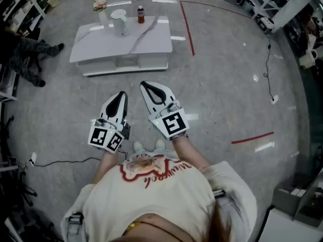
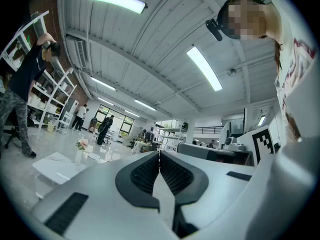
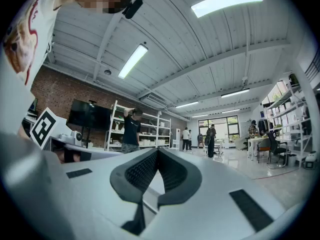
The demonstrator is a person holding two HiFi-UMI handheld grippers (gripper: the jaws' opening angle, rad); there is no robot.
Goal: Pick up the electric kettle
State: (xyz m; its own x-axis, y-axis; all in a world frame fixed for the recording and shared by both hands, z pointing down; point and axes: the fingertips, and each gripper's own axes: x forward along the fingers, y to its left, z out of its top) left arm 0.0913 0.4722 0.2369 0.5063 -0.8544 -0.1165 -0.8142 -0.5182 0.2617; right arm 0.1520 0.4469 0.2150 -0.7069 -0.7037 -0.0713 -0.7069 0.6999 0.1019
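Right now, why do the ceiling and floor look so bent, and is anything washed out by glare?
Head view: wide lens bows the floor at the edges; light reflections glint on it and on the white table. Left gripper view: ceiling lamp burns out white, beams curve. Right gripper view: same bending, lamp overexposed, dark round border.

Polished grey floor [image 1: 227, 84], red tape lines [image 1: 186, 26]; low white worktop [image 1: 151, 42] well ahead of the right tongs [image 1: 147, 86]; strip lights [image 3: 132, 61] overhead.

Cream, red-printed T-shirt [image 1: 151, 188]; white left gripper [image 1: 121, 94] and right gripper [image 1: 144, 85] bear black-and-white marker cubes [image 1: 173, 124].
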